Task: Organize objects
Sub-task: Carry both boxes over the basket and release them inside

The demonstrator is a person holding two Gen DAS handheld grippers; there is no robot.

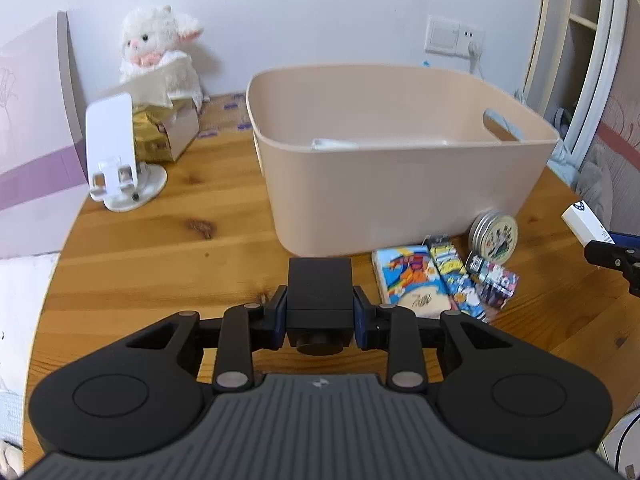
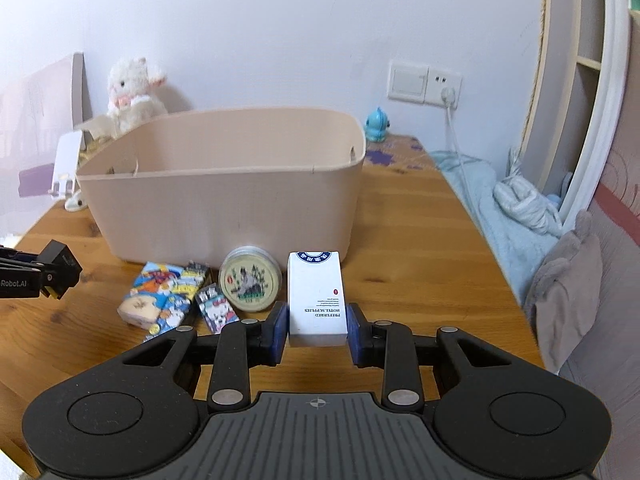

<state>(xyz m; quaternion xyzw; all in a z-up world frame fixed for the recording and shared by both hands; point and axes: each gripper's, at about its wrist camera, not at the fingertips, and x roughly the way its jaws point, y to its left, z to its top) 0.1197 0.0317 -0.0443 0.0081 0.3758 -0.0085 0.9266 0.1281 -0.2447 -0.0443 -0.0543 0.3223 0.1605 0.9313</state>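
Objects for sorting are split between the beige bin (image 1: pixel 400 184), both pairs of tongs and the tabletop (image 1: pixel 160 264). The bin stands near the middle of the tabletop; at least one pale item (image 1: pixel 334 145) lies on its floor, though the near wall hides most of the interior, so the count inside cannot be told. The left tongs (image 1: pixel 320 312) are clamped on a black box (image 1: pixel 320 288), held just short of the bin's near wall. The right tongs (image 2: pixel 316 330) bracket a white carton (image 2: pixel 316 300) with both pads at its sides; the left pad looks seated, but whether the right pad touches cannot be told. Four items lie loose on the tabletop in front of the bin: a round tin (image 2: pixel 251 282) leaning against the wall, a cartoon tissue pack (image 2: pixel 154 296), a narrow striped pack (image 2: pixel 180 300) beside it, and a small dog-print packet (image 2: pixel 218 314). Judged from this layout, the task is in an early-to-middle stage: two items are in hand awaiting deposit, and four remain to be collected.
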